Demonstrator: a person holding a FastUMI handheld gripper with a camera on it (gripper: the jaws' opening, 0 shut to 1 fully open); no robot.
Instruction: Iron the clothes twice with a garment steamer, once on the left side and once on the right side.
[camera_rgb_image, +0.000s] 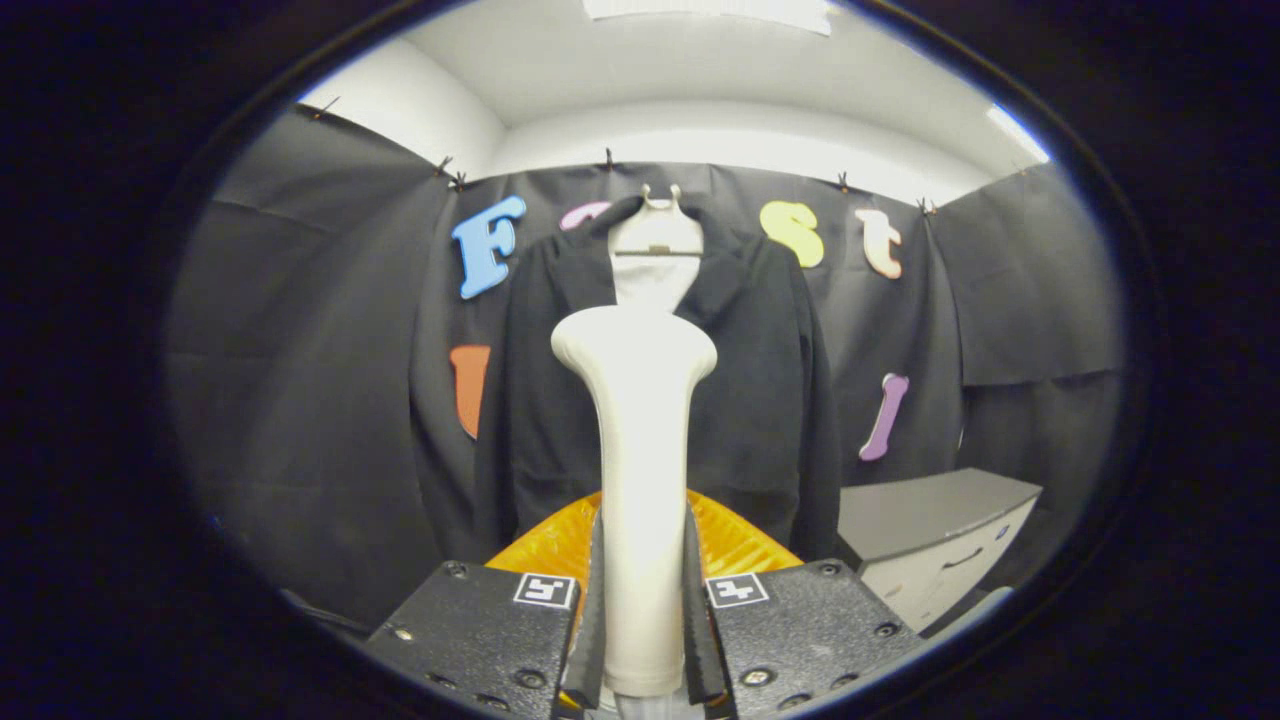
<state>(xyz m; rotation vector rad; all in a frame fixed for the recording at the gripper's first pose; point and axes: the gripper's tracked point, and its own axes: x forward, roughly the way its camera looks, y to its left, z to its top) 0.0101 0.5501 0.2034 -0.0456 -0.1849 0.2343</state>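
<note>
The dark jacket (660, 400) hangs on a hanger (657, 235) against the booth wall, beyond the fingers; it looks soft and light, so it will probably give way under pressure. The gripper (642, 610) is closed on the garment steamer (636, 440), both fingers pressing its smooth, rigid handle low down. To the right stands a grey cabinet (930, 530).

Steamer (640, 440) between fingers (597, 610); jacket (760, 400) beyond; cabinet (930, 540) right
</note>
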